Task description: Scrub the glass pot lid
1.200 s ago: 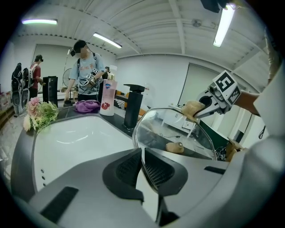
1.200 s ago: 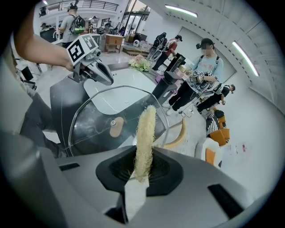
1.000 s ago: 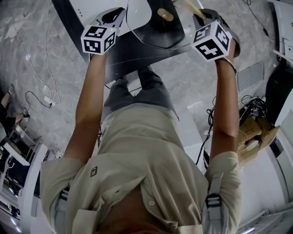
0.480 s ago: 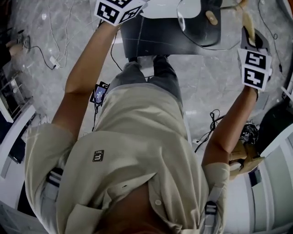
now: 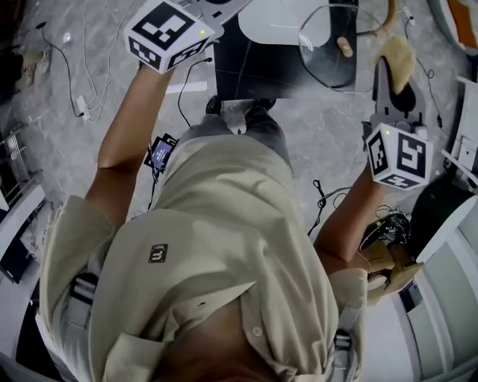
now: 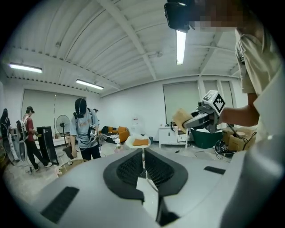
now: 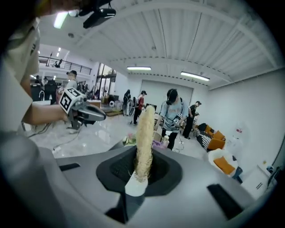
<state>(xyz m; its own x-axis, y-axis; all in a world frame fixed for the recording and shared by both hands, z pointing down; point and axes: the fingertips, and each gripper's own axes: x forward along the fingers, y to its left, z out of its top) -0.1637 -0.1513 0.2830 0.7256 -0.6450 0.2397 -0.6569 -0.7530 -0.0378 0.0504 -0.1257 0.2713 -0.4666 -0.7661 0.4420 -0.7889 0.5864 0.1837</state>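
The glass pot lid [image 5: 328, 63], clear with a wooden knob [image 5: 343, 46], hangs tilted over the black table's near edge. In the left gripper view its thin rim [image 6: 143, 156] runs edge-on between the pads, with my left gripper [image 6: 143, 165] shut on it. In the head view only that gripper's marker cube [image 5: 164, 33] shows, at top left. My right gripper [image 5: 388, 74] is shut on a tan scrub sponge [image 5: 396, 54], which stands upright between its pads [image 7: 143, 133]. The sponge sits just right of the lid, a small gap apart.
The black table [image 5: 254, 71] with a white sheet [image 5: 272, 22] lies under the lid. Cables [image 5: 75, 104] trail over the marble floor at left. A cardboard box [image 5: 388, 268] and a dark bin [image 5: 441, 213] stand at right. Several people [image 7: 176, 113] stand in the room.
The right gripper with the sponge has drawn back from over the table to the lid's right side. The lid and left gripper have shifted in view as the head turned.
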